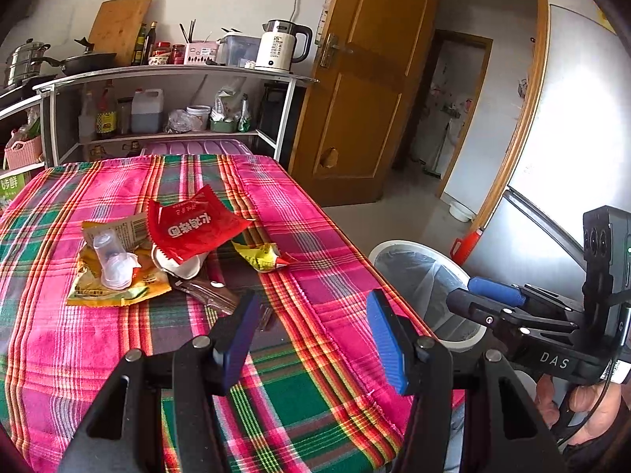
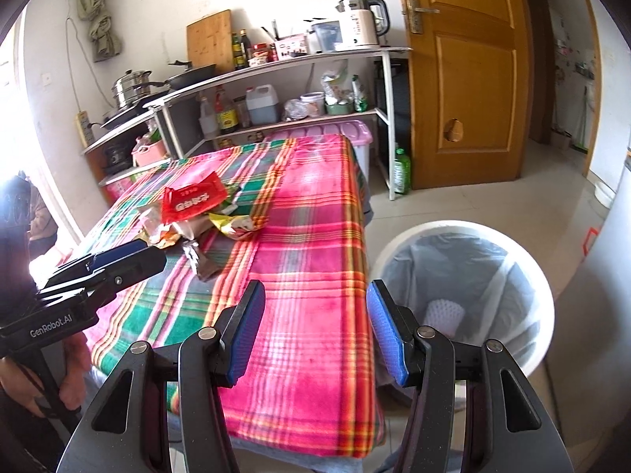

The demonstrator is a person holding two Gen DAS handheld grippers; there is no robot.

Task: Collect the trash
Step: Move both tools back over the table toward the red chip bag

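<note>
A crumpled red wrapper [image 1: 195, 226] tops the trash heap on the plaid cloth; at its 8 o'clock a clear plastic cup [image 1: 110, 260] lies tipped on a flat yellow packet [image 1: 118, 287], at its 4 o'clock a twisted yellow wrapper [image 1: 264, 256]; a white, bag-lined bin [image 2: 465, 295] stands open at the table's 3 o'clock

we count two hand-held grippers, the left hand-held gripper [image 1: 311, 339] and the right hand-held gripper [image 2: 315, 331], each with two blue pads. on the counter [image 1: 315, 236] we count one red wrapper [image 1: 193, 224], one small yellow wrapper [image 1: 264, 256], one large yellow packet [image 1: 114, 287], one clear plastic cup [image 1: 112, 260], one white lid-like piece [image 1: 181, 266] and one brown wrapper [image 1: 209, 291]. beside it we see one white trash bin [image 2: 465, 291] with one liner. farther back we count one kettle [image 1: 282, 45], one cutting board [image 1: 120, 27], one wok [image 1: 88, 61] and one steel steamer pot [image 1: 25, 61].
</note>
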